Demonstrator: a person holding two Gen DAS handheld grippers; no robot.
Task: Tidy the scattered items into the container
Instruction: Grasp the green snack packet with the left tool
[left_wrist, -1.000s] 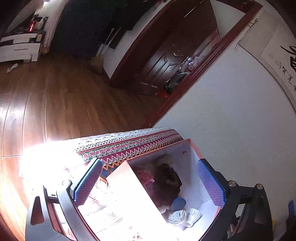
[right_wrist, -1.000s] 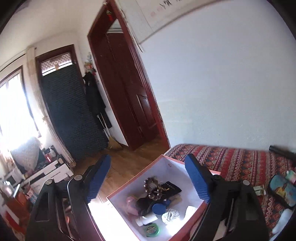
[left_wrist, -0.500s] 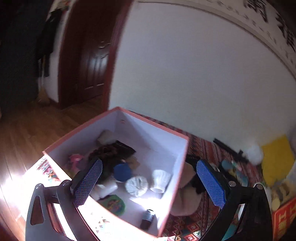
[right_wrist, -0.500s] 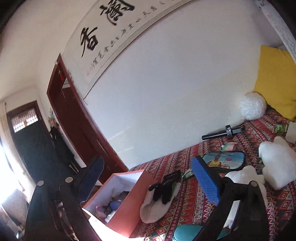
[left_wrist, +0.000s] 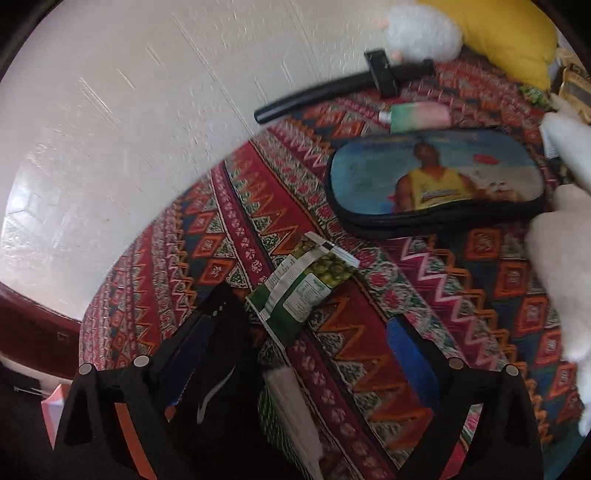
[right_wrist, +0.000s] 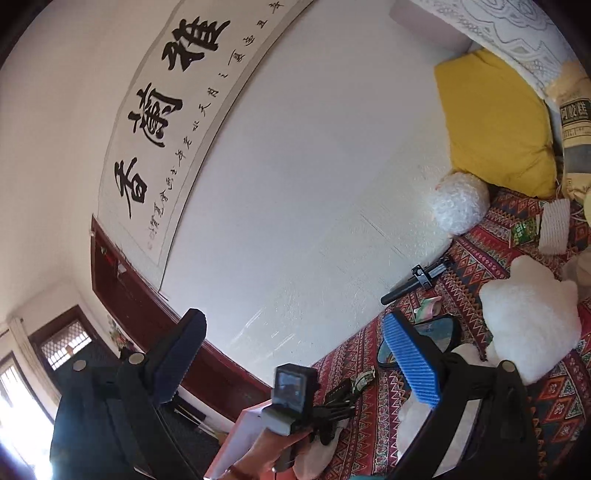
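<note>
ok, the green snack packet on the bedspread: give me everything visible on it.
The green snack packet is a flat, glossy foil sachet, dark green with a photo of green peas or beans and a white printed label panel. It looks sealed, slightly creased, and lies flat and diagonal on the patterned bedspread, just below the pencil case without touching it. Its lower end sits by the left gripper's finger; contact is unclear.

Bedspread (left_wrist: 424, 295): red, orange, navy and green geometric zigzags with small flowers. Snack packet (left_wrist: 306, 284): green and white. Pencil case (left_wrist: 436, 177): black-edged, blue printed picture with a figure in yellow. Tube (left_wrist: 419, 116): mint green fading to pink. Cushion (right_wrist: 495, 125): plain yellow. Plush toy (right_wrist: 532, 314): white. Container (right_wrist: 240, 443): orange-red outside, white inside. Wall scroll (right_wrist: 177, 110): white with black calligraphy.
</note>
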